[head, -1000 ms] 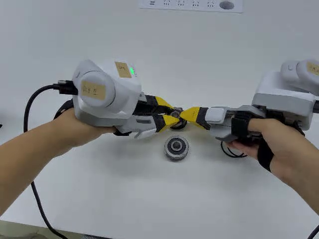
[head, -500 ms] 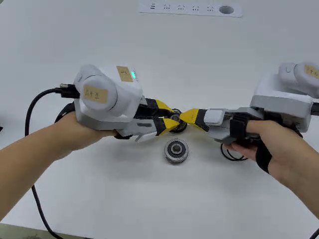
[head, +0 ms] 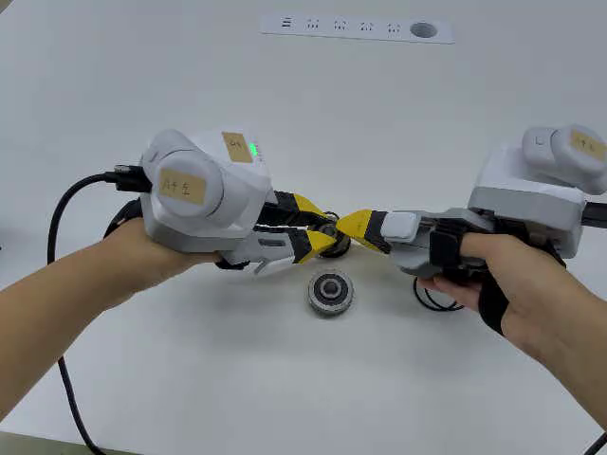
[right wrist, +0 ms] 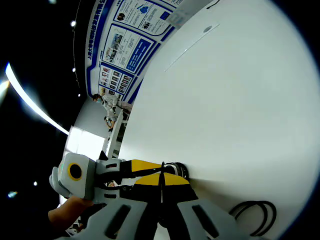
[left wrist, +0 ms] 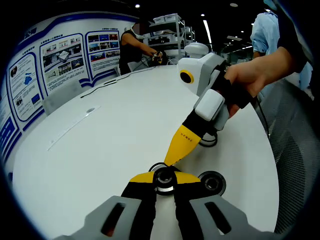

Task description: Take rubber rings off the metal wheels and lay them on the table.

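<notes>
Left gripper fingers were clamped on the metal wheel, which looked rigid and heavy. Right gripper fingers were pinched on its rubber ring, likely soft and stretchy; best hold is the outer lip.

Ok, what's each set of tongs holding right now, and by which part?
Left tongs clamp a wheel across its rim. Right tongs pinch at the wheel's upper edge, apparently its rubber ring.

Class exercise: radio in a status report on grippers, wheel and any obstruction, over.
Left gripper shut on wheel. Right gripper pinching its rubber ring. Second wheel on table nearby, loose rings beside right hand; nothing blocking.
</notes>
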The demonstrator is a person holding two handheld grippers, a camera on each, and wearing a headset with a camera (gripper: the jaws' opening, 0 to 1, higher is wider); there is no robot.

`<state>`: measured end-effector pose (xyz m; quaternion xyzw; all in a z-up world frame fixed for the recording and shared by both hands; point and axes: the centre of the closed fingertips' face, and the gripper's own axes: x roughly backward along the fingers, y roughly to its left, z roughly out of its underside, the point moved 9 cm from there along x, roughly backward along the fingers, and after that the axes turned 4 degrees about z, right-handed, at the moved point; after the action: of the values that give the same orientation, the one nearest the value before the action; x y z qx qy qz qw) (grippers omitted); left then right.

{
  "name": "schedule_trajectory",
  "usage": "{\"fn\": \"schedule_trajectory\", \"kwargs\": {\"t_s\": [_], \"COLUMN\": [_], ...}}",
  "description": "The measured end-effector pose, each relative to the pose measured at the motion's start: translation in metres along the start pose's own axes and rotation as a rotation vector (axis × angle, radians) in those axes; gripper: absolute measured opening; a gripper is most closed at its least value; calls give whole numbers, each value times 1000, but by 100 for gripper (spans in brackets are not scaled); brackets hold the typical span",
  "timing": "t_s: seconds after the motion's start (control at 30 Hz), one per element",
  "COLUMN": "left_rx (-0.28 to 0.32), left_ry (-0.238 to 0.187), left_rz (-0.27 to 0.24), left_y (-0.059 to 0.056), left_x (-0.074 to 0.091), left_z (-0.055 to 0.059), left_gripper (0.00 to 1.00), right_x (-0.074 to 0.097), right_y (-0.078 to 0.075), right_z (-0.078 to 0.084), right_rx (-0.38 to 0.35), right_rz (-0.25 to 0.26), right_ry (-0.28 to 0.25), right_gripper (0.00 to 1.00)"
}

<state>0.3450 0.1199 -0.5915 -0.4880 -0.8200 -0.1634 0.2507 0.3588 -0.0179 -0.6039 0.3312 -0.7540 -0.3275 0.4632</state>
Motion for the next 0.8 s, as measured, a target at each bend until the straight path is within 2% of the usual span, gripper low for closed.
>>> {"fn": "schedule_trajectory", "kwargs": {"t_s": [0.1,0.17,0.3,0.4,0.53,0.8], "left_rx": [10,35,30,62,76,91], "left_ry": [-15,-47,-45,-56,-64,-104], "left_rz": [-10,-28,-62,-86,-111,-141], "left_y": [1,3,6,7,7,4], "left_x": [7,14,26,34,40,48], "left_z": [-2,-4,-2,1,2,-4], "left_gripper": [13,15,19,21,26,31], "right_x": [0,0,-1,-1,1,11], "right_y": [2,2,5,7,11,15], "right_z": [-1,-2,-1,-1,-2,-6], "right_rx": [-9,-5,-6,-11,-14,-16], "right_rz": [-8,-7,-12,-19,-30,-32], "right_ry": [-3,-4,-8,-12,-24,-52], "right_gripper": [1,1,1,1,1,1]}}
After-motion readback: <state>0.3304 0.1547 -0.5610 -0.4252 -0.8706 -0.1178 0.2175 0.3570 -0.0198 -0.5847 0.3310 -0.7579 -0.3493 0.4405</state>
